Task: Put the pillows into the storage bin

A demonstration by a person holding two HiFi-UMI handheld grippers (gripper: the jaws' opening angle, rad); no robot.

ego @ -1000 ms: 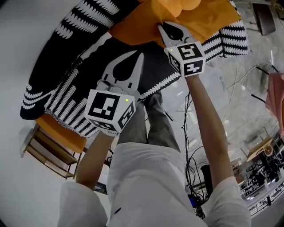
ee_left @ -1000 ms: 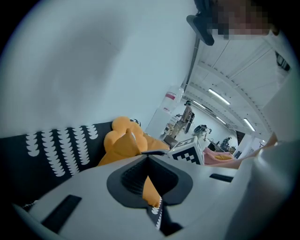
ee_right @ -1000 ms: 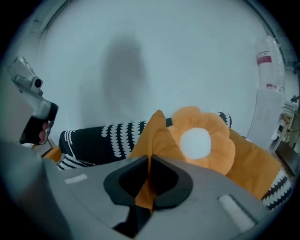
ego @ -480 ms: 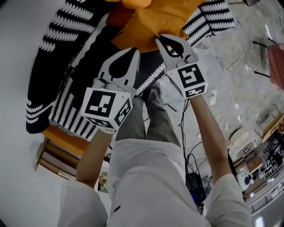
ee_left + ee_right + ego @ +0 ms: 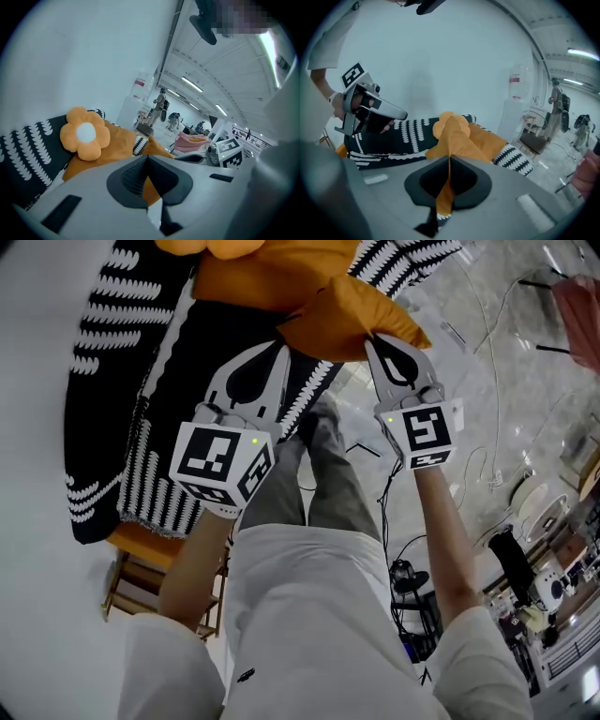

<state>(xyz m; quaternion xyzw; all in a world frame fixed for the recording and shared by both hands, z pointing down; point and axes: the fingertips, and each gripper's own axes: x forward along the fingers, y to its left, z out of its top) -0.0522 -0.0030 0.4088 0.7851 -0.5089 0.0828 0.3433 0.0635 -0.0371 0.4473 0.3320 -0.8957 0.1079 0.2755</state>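
Setting: a person stands at a seat covered by a black-and-white patterned blanket [image 5: 122, 399], holding a gripper in each hand, and looks steeply down.
Pillow in hand: an orange pillow [image 5: 347, 320] hangs by one corner at the blanket's near edge, partly out over the floor.
Why held so: pinching a corner probably lets the soft pillow dangle free, so it can be carried with one gripper.
Right gripper [image 5: 380, 343]: its jaws are clamped tight on the pillow's corner. In the right gripper view, a fold of orange cloth runs straight down between the jaws.
Left gripper [image 5: 281, 351]: its jaws are pressed together at the tips and appear to grip nothing. Orange shows through the gap below the tips, which seems to be the pillow beyond. It hovers over the blanket, just beside the held pillow.
Why the left waits there: likely ready to steady the pillow or take another one.
Other pillows: a second orange pillow [image 5: 272, 277] lies farther back on the blanket, with an orange flower-shaped cushion [image 5: 84, 133] beside it.
Storage bin: not visible in any view, so the carry to it has not been finished.
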